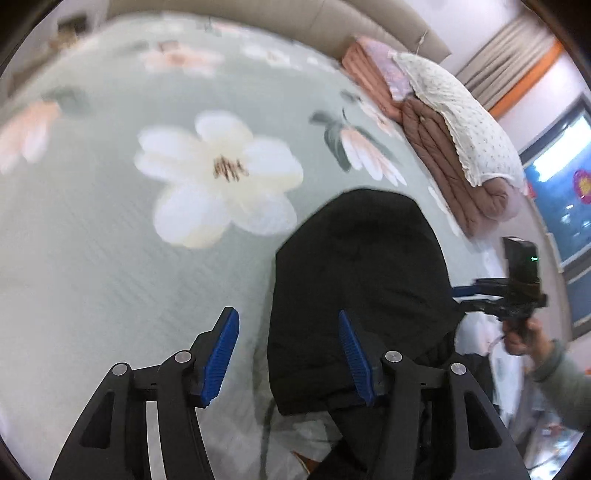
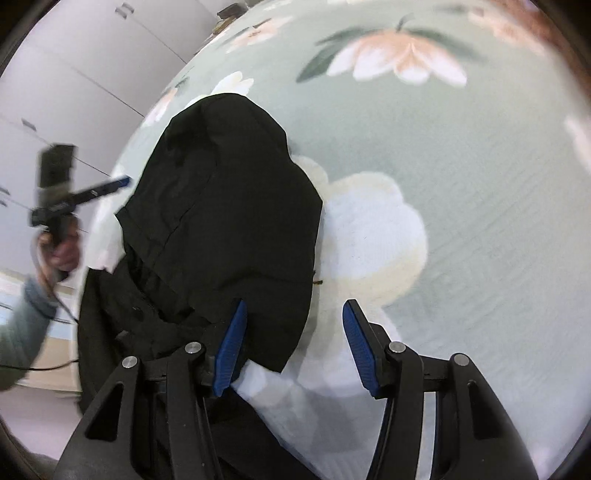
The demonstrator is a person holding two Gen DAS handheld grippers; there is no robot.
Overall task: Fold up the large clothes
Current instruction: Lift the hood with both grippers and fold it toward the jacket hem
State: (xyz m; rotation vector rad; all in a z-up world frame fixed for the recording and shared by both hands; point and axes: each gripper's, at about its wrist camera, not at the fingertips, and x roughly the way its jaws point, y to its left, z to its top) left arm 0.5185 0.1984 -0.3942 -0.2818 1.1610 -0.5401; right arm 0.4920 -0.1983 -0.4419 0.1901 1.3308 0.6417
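A black garment [image 1: 362,277] lies bunched on the pale green flowered bedspread [image 1: 92,258], its rounded end pointing up the bed. My left gripper [image 1: 288,321] hovers over its left edge, open, blue pads wide apart and nothing pinched. In the right wrist view the same black garment [image 2: 221,221] fills the left half. My right gripper [image 2: 295,308] stands open over its right edge, with the left pad above the cloth and the right pad above the bedspread [image 2: 480,221]. Each view shows the other gripper side-on in a hand: the right gripper [image 1: 458,295] and the left gripper [image 2: 123,181].
Folded brown and orange quilts [image 1: 436,162] under a cream pillow [image 1: 465,122] sit at the bed's far right. A beige headboard [image 1: 295,22] runs behind, with a window [image 1: 561,192] to the right. White wardrobe doors [image 2: 74,74] stand beyond the bed's left edge.
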